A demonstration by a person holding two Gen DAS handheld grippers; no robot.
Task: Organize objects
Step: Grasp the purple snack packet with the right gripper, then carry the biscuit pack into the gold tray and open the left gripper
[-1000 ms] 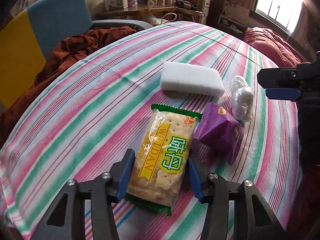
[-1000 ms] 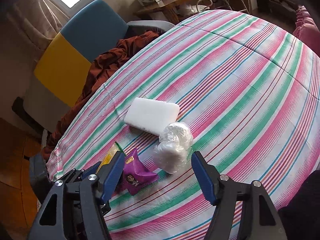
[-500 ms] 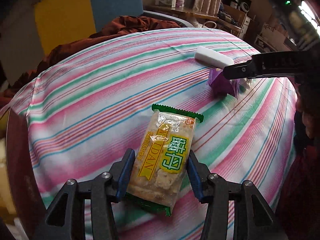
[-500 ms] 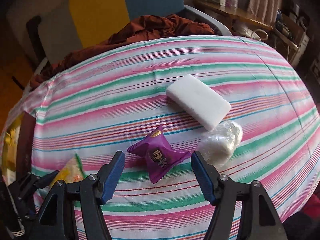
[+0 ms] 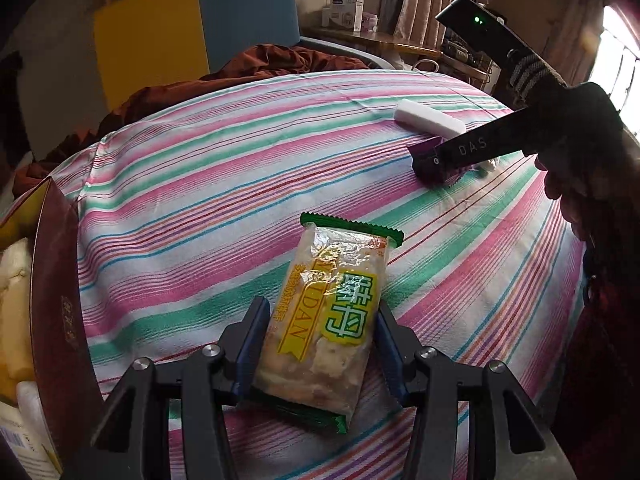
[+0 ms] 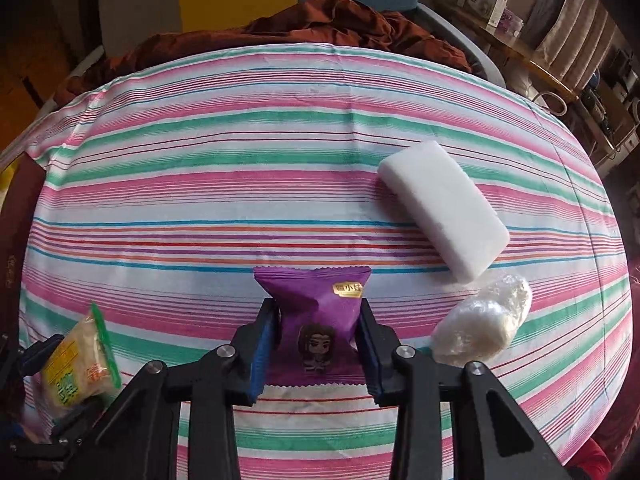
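Left gripper (image 5: pixel 318 354) is clamped on the cracker packet (image 5: pixel 328 320), blue pads pressed against both long sides of its lower half (jaws partway apart, as wide as the pack). The packet's long axis runs straight out from the jaws, its green crimped end farthest from the camera and tilted slightly right, printed face up. It shows above the striped tablecloth (image 5: pixel 224 184), near the table's left edge; whether it rests on the cloth or is lifted can't be told. At the left, a dark red box (image 5: pixel 56 312) w/ pale contents stands beside the cloth.

Right gripper (image 6: pixel 318 350) has just been closing, and its jaws now pinch the purple snack pouch (image 6: pixel 320 316) between them, pads on its left & right sides, squeezing the waist so the wrapper bulges above. The pouch's long axis points away from the camera: one zigzag seal sits near the gripper body, the other at the far end; cartoon figure and gold label face up. It sits about mid-table, close to the near edge.

Just right of the pouch lies a clear plastic bundle (image 6: pixel 486 320), and beyond that, touching or nearly so, a white sponge block (image 6: pixel 444 208) set diagonally. Behind the table, a rust-brown blanket (image 6: pixel 320 24) is heaped on a yellow & blue chair (image 5: pixel 192 36).
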